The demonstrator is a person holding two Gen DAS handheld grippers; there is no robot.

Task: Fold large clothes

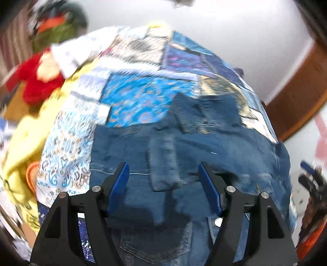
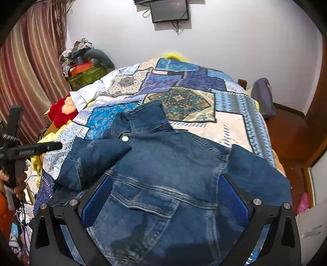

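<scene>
A blue denim jacket (image 2: 169,159) lies on the patchwork bedspread (image 2: 184,81), collar toward the far wall. One sleeve (image 2: 96,157) is folded in over the chest on the left. My right gripper (image 2: 165,177) stands wide open low over the jacket's near part, with denim lying between its blue pads (image 2: 233,196). In the blurred left wrist view, my left gripper (image 1: 163,164) is open above the jacket (image 1: 184,155), its pads clear of the cloth. Part of the left tool (image 2: 36,149) shows at the left edge of the right wrist view, held by a hand (image 2: 18,184).
A yellow cloth (image 1: 26,131) and a red plush toy (image 2: 59,114) lie at the bed's left side. Piled clothes on a green box (image 2: 85,75) stand by the striped curtain (image 2: 26,77). A screen (image 2: 169,10) hangs on the white wall. A wooden door frame (image 2: 318,114) is on the right.
</scene>
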